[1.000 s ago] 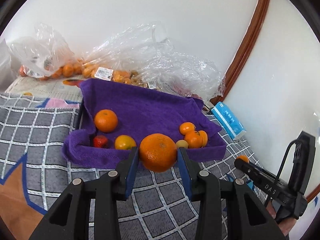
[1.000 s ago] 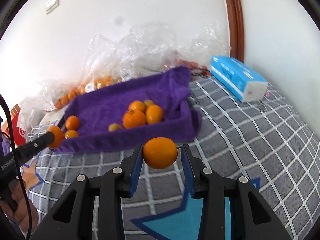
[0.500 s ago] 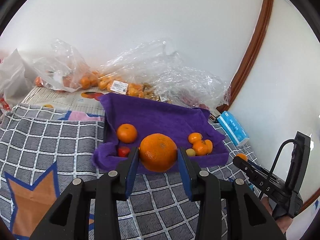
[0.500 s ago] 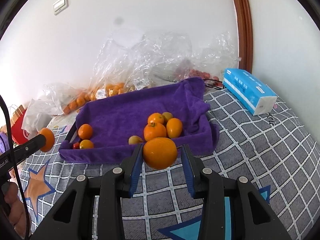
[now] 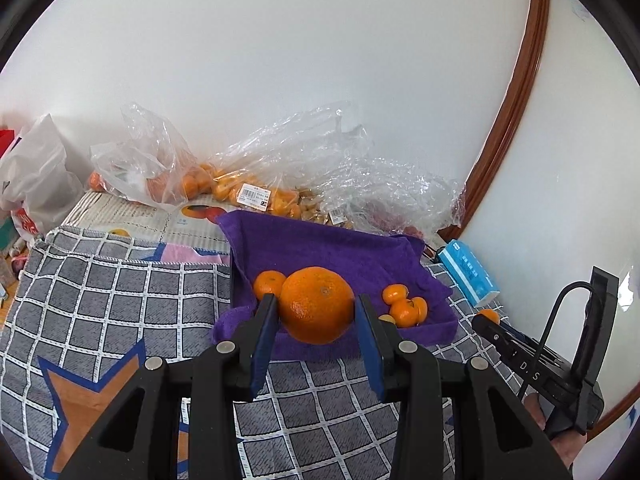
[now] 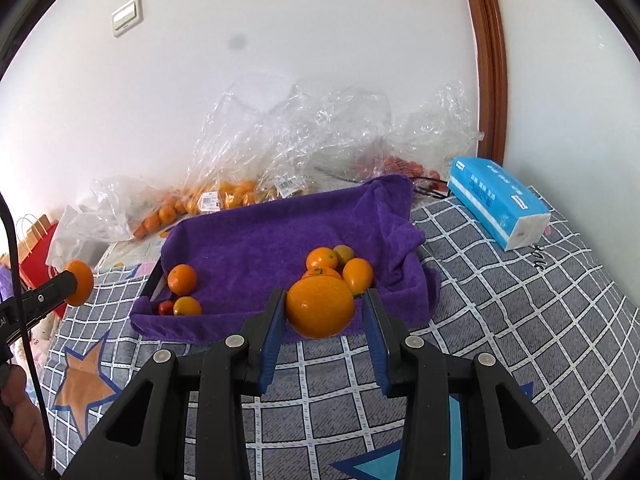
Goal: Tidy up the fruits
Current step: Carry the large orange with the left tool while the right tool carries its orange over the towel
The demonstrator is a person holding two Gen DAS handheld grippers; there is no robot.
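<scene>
My left gripper (image 5: 316,312) is shut on a large rough-skinned orange (image 5: 317,304), held in the air short of the purple towel-lined tray (image 5: 340,248). My right gripper (image 6: 323,312) is shut on a smoother orange fruit (image 6: 320,306), also lifted in front of the tray (image 6: 260,232). Inside the tray lie a mandarin (image 6: 182,279), a small red fruit (image 6: 165,307) and another orange one (image 6: 187,306) on the left, and a cluster of several orange fruits (image 6: 340,264) on the right. Each gripper shows in the other's view, the right gripper (image 5: 486,316) and the left gripper (image 6: 78,282).
Clear plastic bags of small oranges (image 5: 224,184) and red fruit (image 6: 400,166) lie against the white wall behind the tray. A blue tissue pack (image 6: 496,208) rests on the grey checked cloth (image 6: 500,312) at right. A white bag (image 5: 36,176) and a red paper bag (image 6: 38,248) stand at far left.
Both grippers rose and drew back from the tray, each keeping its fruit. The tray now looks smaller and farther, with more of the checked cloth and wall in view.
</scene>
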